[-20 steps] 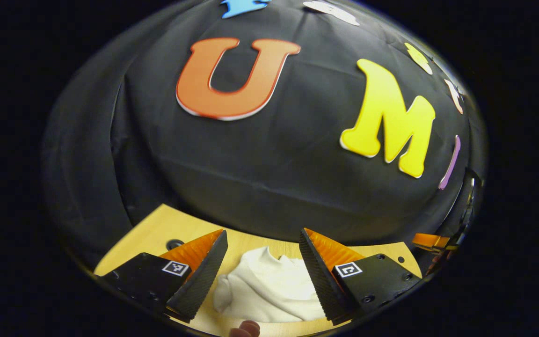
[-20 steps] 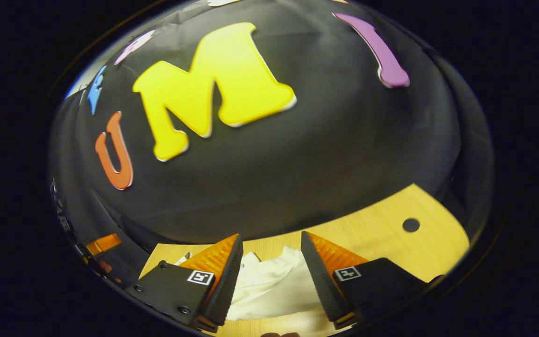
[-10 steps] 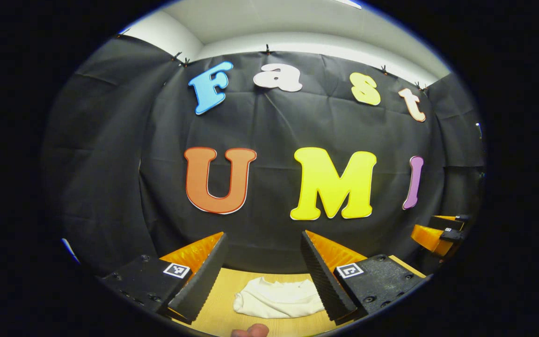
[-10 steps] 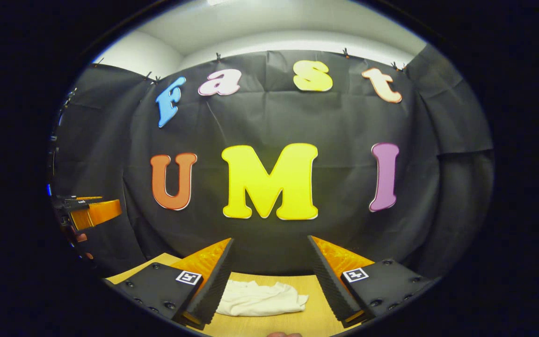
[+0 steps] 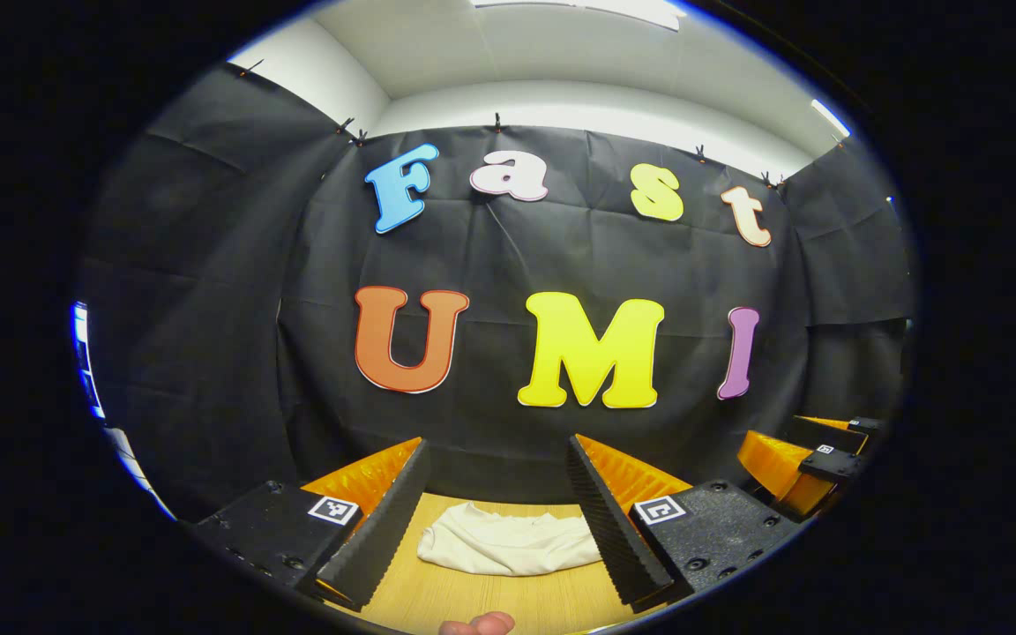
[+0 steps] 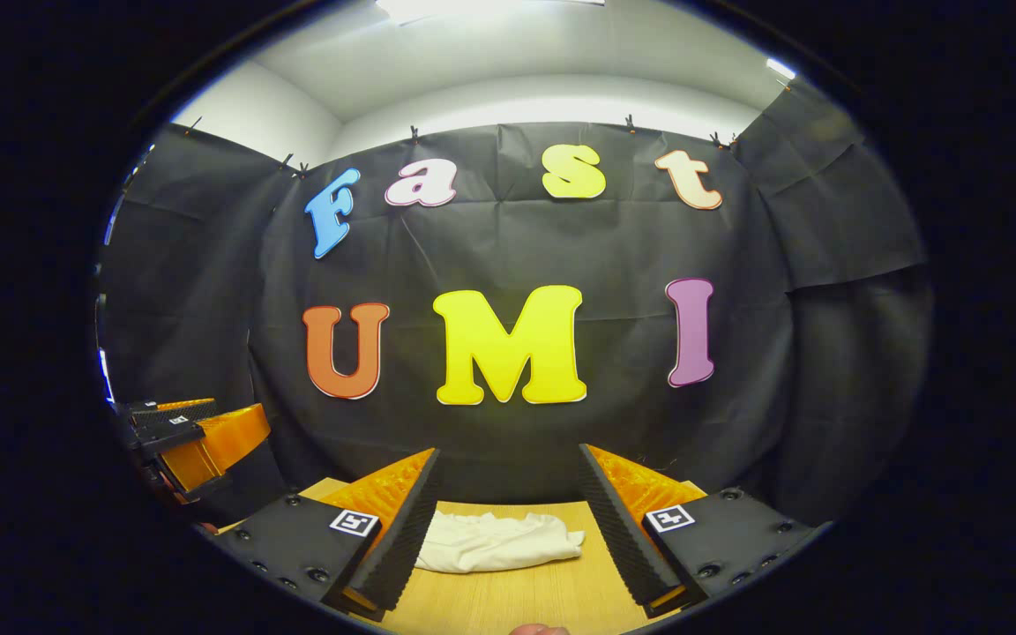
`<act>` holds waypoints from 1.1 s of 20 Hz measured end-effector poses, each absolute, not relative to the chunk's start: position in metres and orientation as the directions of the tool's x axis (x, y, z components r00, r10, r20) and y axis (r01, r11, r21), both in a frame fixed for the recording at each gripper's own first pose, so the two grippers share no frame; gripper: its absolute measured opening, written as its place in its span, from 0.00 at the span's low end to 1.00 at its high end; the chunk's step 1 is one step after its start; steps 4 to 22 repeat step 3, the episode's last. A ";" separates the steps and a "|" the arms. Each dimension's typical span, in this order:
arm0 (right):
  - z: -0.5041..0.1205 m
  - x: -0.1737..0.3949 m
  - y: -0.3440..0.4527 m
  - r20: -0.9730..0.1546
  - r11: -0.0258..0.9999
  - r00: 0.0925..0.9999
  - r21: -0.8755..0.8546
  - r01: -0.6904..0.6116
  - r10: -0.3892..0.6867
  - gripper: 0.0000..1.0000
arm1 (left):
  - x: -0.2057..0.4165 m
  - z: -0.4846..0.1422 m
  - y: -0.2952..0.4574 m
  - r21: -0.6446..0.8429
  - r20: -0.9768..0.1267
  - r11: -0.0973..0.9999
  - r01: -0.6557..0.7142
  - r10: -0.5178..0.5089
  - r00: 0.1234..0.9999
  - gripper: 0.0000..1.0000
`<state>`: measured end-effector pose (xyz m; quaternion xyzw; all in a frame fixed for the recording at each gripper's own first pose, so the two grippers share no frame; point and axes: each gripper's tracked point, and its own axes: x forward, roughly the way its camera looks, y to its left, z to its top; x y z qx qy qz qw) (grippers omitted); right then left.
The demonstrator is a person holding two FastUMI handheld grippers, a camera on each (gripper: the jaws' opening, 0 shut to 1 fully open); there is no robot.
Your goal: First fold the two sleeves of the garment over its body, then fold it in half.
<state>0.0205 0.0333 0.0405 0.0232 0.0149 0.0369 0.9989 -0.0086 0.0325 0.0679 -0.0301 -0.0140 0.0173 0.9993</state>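
A cream-white garment lies bunched into a small flat bundle on the wooden table, close to the black wall. In the right gripper view the same garment rests on the table. My left gripper is held above the near side of the table, open, with nothing between its fingers. My right gripper is open too and holds nothing. Both stand back from the garment, apart from it. The right gripper shows at the right edge of the left gripper view, and the left gripper at the left edge of the right gripper view.
Black cloth closes the booth behind and beside the table. A fingertip of the holding hand shows at the bottom of the left gripper view, and another fingertip in the right gripper view. White ceiling is above.
Both grippers have pulled back and tilted up from close over the garment, which now looks smaller and farther off. The garment lies free between neither pair of fingers.
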 end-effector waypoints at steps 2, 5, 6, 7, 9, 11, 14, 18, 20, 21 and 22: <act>0.043 0.017 0.035 -0.019 0.996 0.997 0.053 -0.078 0.079 0.96 | -0.013 0.063 0.032 -0.042 0.041 0.998 -0.036 0.038 0.998 0.97; 0.044 0.015 0.032 -0.012 0.997 0.997 0.036 -0.072 0.072 0.94 | -0.014 0.059 0.029 -0.032 0.043 0.999 -0.036 0.037 0.998 0.98; 0.044 0.015 0.032 -0.012 0.997 0.997 0.036 -0.072 0.072 0.94 | -0.014 0.059 0.029 -0.032 0.043 0.999 -0.036 0.037 0.998 0.98; 0.044 0.015 0.032 -0.012 0.997 0.997 0.036 -0.072 0.072 0.94 | -0.014 0.059 0.029 -0.032 0.043 0.999 -0.036 0.037 0.998 0.98; 0.044 0.015 0.032 -0.012 0.997 0.997 0.036 -0.072 0.072 0.94 | -0.014 0.059 0.029 -0.032 0.043 0.999 -0.036 0.037 0.998 0.98; 0.044 0.015 0.032 -0.012 0.997 0.997 0.036 -0.072 0.072 0.94 | -0.014 0.059 0.029 -0.032 0.043 0.999 -0.036 0.037 0.998 0.98; 0.044 0.015 0.032 -0.012 0.997 0.997 0.036 -0.072 0.072 0.94 | -0.014 0.059 0.029 -0.032 0.043 0.999 -0.036 0.037 0.998 0.98; 0.044 0.015 0.032 -0.012 0.997 0.997 0.036 -0.072 0.072 0.94 | -0.014 0.059 0.029 -0.032 0.043 0.999 -0.036 0.037 0.998 0.98; 0.044 0.015 0.032 -0.012 0.997 0.997 0.036 -0.072 0.072 0.94 | -0.014 0.059 0.029 -0.032 0.043 0.999 -0.036 0.037 0.998 0.98; 0.044 0.015 0.032 -0.012 0.997 0.997 0.036 -0.072 0.072 0.94 | -0.014 0.059 0.029 -0.032 0.043 0.999 -0.036 0.037 0.998 0.98; 0.044 0.015 0.032 -0.012 0.997 0.997 0.036 -0.072 0.072 0.94 | -0.014 0.059 0.029 -0.032 0.043 0.999 -0.036 0.037 0.998 0.98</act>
